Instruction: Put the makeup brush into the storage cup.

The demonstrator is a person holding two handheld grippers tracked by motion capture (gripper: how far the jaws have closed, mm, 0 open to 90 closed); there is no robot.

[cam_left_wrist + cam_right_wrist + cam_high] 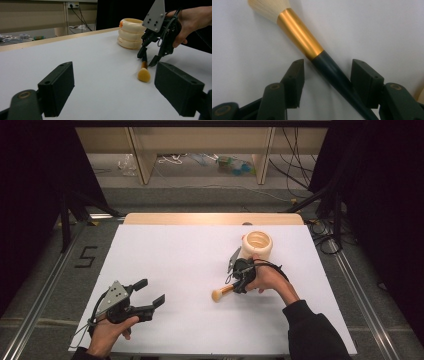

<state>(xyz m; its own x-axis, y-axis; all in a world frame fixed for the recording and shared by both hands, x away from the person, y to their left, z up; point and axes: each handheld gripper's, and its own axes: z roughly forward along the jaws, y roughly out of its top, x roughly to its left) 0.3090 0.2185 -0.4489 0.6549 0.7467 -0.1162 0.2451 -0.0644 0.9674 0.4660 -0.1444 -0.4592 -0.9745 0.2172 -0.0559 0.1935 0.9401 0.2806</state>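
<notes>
A makeup brush (223,292) with a pale bristle head, gold ferrule and dark handle lies flat on the white table (175,255). My right gripper (236,282) points down over its handle. In the right gripper view the brush (312,50) runs diagonally between the jaws, and the right gripper (329,66) is open with a gap on each side of the handle. The left gripper view shows the brush (144,71) under the right gripper (147,58). My left gripper (151,291) rests open at the table's front left, with nothing between its own jaws (116,82).
A cream ringed container (258,244) stands just behind the right hand, seen as a stack of rings (131,32) in the left gripper view. The table's wooden far edge (210,218) lies beyond it. Cables and clutter sit on the floor behind.
</notes>
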